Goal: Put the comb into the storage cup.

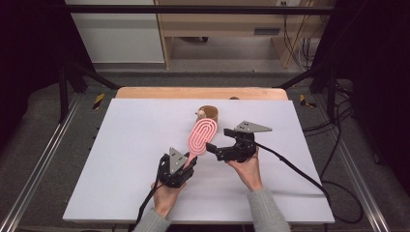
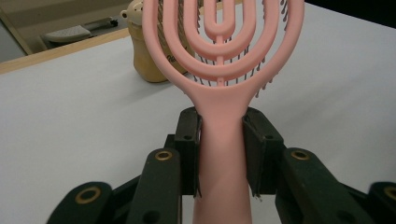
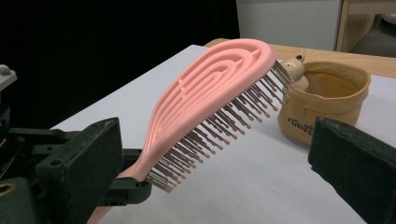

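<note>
Two grippers work on one pink plastic hairbrush with an open looped back (image 1: 201, 134). The left gripper (image 1: 189, 162) pinches the brush handle between its jaws, and the head rises clear of the white surface (image 1: 130, 159), bristles turned toward the right gripper (image 1: 212, 147). That one's jaws stand spread, one on each side of the bristled head without touching it. Beyond the brush tip sits a small tan fabric pouch (image 3: 322, 100) with a cream figure (image 3: 295, 70) inside. Lifting looks done; any hand-over or placing into the pouch remains, as I judge it. The handle end is cut off below the jaws, and the pouch lettering is unreadable.
</note>
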`<action>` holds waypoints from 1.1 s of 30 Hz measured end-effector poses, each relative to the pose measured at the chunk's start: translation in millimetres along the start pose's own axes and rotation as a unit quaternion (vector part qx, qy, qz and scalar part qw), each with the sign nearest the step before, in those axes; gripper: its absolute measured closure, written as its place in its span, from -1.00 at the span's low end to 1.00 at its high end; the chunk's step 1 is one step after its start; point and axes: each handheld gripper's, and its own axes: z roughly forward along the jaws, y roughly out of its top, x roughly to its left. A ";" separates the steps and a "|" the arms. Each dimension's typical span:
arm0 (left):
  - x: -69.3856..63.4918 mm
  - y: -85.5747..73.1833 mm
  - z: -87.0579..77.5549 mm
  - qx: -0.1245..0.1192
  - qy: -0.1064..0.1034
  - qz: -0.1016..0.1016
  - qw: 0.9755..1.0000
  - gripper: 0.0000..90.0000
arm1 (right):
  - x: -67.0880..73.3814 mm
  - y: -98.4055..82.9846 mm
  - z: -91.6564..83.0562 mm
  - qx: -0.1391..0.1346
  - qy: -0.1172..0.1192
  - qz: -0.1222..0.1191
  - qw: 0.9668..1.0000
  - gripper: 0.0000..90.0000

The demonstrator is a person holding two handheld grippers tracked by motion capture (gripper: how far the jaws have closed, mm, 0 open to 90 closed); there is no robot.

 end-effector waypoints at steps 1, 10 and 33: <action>-0.6 0.4 0.0 -0.001 -0.001 0.000 1.000 0.53 | 0.4 0.4 0.7 0.001 0.000 0.001 1.000 -0.91; -8.4 4.6 0.8 -0.008 -0.007 0.005 1.000 0.53 | -1.3 1.3 5.3 0.002 0.004 0.018 1.000 -0.86; -22.2 7.1 0.5 -0.023 -0.012 0.019 0.999 0.53 | -2.9 0.8 9.0 0.012 0.043 0.049 0.998 -0.29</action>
